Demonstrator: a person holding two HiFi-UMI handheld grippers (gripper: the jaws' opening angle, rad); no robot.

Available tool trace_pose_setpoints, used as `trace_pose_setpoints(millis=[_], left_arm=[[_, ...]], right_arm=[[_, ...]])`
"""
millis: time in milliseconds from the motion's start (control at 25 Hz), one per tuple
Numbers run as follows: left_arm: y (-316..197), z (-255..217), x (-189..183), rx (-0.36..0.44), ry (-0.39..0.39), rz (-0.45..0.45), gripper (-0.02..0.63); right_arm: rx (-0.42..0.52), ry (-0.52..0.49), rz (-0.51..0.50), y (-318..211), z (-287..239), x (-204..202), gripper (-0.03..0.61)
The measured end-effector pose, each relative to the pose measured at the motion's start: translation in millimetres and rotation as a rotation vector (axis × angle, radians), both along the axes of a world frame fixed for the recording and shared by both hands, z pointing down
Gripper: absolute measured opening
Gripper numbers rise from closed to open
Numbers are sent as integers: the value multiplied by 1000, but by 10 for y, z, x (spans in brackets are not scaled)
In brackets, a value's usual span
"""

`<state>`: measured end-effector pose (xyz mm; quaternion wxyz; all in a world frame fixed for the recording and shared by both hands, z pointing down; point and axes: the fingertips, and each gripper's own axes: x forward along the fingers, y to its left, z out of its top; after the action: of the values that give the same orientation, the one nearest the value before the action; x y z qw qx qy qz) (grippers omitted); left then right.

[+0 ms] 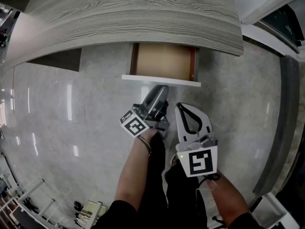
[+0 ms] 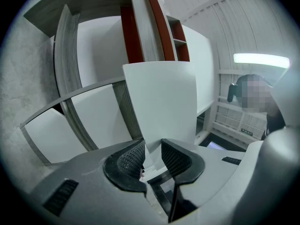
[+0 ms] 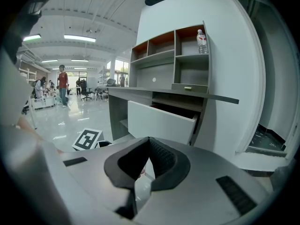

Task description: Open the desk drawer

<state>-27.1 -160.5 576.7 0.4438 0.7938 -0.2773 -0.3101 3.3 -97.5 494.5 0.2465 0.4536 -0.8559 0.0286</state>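
The desk drawer (image 1: 164,61) stands pulled out from under the grey wood-grain desktop (image 1: 133,18), its light brown inside showing. Its white front panel (image 1: 159,81) faces me. My left gripper (image 1: 161,87) reaches up to that panel's lower edge. In the left gripper view the white front (image 2: 159,102) runs down between the two ribbed pads (image 2: 130,159), and the left gripper (image 2: 152,156) is shut on it. My right gripper (image 1: 182,106) hangs just right of it, shut and empty. From the right gripper (image 3: 149,144) the open drawer (image 3: 159,122) shows ahead.
A shelf unit rises above the desk with a water bottle (image 3: 201,41) on its top right shelf. Glossy grey floor (image 1: 57,118) spreads left. A dark floor strip (image 1: 286,118) runs along the right. People (image 3: 62,86) stand far off in the hall.
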Motion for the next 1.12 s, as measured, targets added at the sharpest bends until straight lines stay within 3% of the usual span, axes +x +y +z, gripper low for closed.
trace_pose_setpoints(millis=[640,1120], left_arm=[[59,197,2,-48,-17,18,109],[-68,432,123,-54,-75,82,109]], right_arm=[[-22,7,11,90,45,-20,6],[-37,10,24,-16,200,11,6]])
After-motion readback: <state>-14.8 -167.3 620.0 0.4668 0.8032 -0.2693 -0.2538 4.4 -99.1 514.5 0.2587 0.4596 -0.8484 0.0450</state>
